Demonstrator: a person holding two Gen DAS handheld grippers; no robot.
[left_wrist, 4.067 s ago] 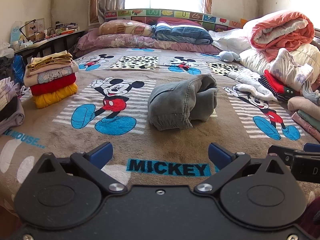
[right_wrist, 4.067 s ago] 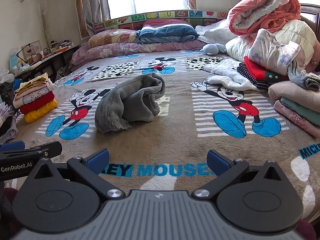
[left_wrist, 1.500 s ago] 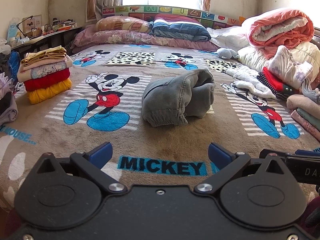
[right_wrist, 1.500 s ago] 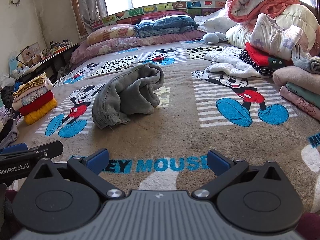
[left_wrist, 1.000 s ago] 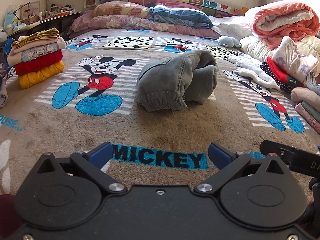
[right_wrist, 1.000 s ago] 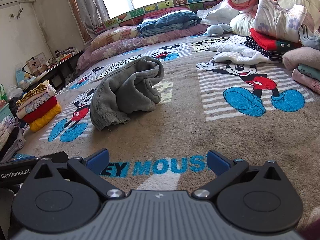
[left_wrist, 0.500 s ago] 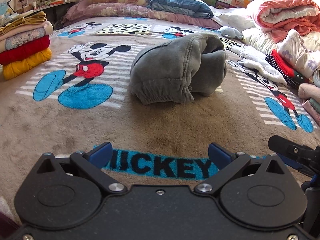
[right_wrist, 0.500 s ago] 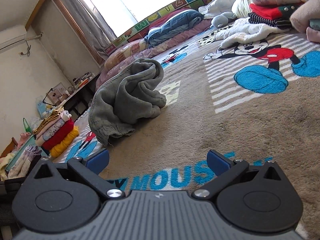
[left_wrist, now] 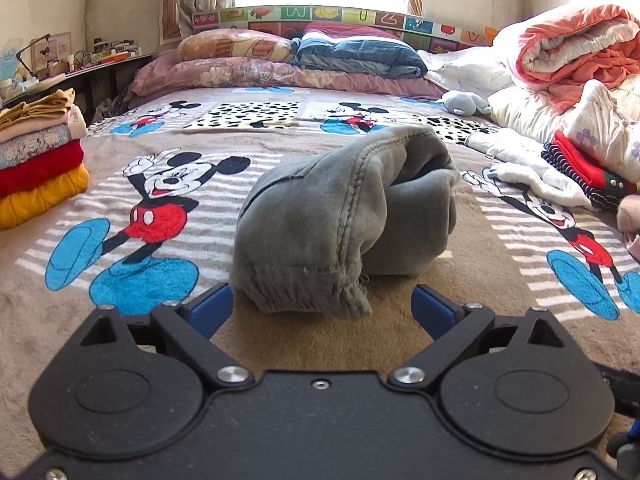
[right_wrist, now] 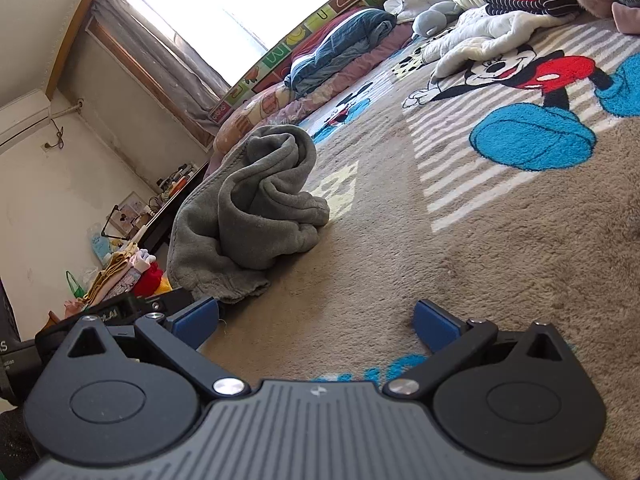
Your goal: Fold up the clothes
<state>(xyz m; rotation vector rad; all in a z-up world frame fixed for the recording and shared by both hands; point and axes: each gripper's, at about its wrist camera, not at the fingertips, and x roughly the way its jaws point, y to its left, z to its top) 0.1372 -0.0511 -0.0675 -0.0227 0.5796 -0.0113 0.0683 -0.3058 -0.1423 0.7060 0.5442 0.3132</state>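
Grey garment (left_wrist: pixel 344 220) lies crumpled mid-bed, unfolded; left claw (left_wrist: pixel 320 308) and right claw (right_wrist: pixel 316 320) both spread wide, empty, just short of its hem. Folded stack (left_wrist: pixel 38 160) done; side pile (left_wrist: pixel 580 168) left

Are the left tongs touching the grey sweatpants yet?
Apart. The left wrist view shows the open left tongs short of the grey sweatpants, with bare blanket between pads and cuff.
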